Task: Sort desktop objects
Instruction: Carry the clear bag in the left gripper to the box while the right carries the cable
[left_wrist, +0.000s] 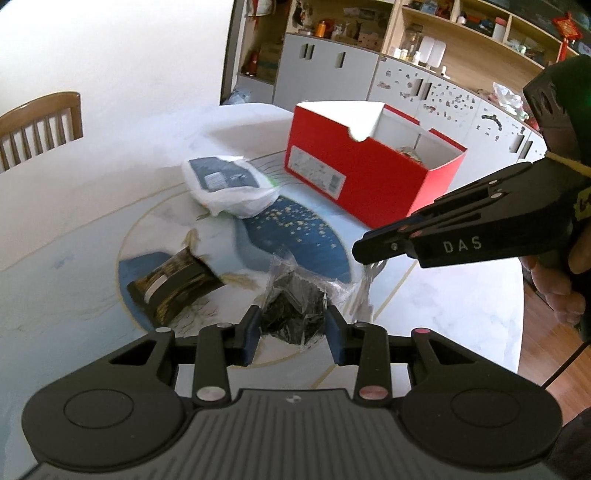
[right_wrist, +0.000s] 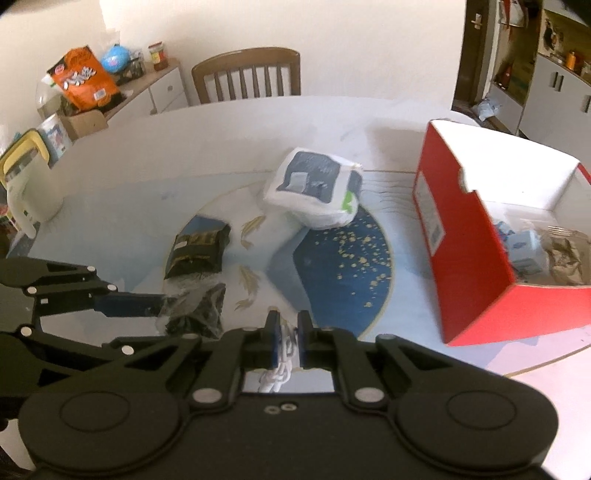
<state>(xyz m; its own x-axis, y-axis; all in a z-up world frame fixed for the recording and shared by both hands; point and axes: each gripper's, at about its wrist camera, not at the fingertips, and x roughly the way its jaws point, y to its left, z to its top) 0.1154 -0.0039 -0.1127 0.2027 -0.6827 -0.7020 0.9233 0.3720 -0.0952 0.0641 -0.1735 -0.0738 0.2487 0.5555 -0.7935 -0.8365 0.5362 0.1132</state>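
Note:
My left gripper (left_wrist: 293, 328) is closed on a clear plastic bag of black stuff (left_wrist: 295, 306), which bulges between the pads; it also shows in the right wrist view (right_wrist: 195, 310). My right gripper (right_wrist: 289, 332) is shut on a white coiled cable (right_wrist: 277, 373) just above the table. It appears from the side in the left wrist view (left_wrist: 365, 251). A dark gold-printed packet (left_wrist: 173, 286) lies left of the clear bag. A white and blue pouch (left_wrist: 229, 184) lies further back. An open red box (left_wrist: 369, 166) holds several items.
The round white table (left_wrist: 461, 302) has a blue and gold centre pattern. A cream kettle (right_wrist: 27, 199) stands at its left edge. A wooden chair (right_wrist: 247, 75) is behind the table. Cabinets and shelves line the back wall.

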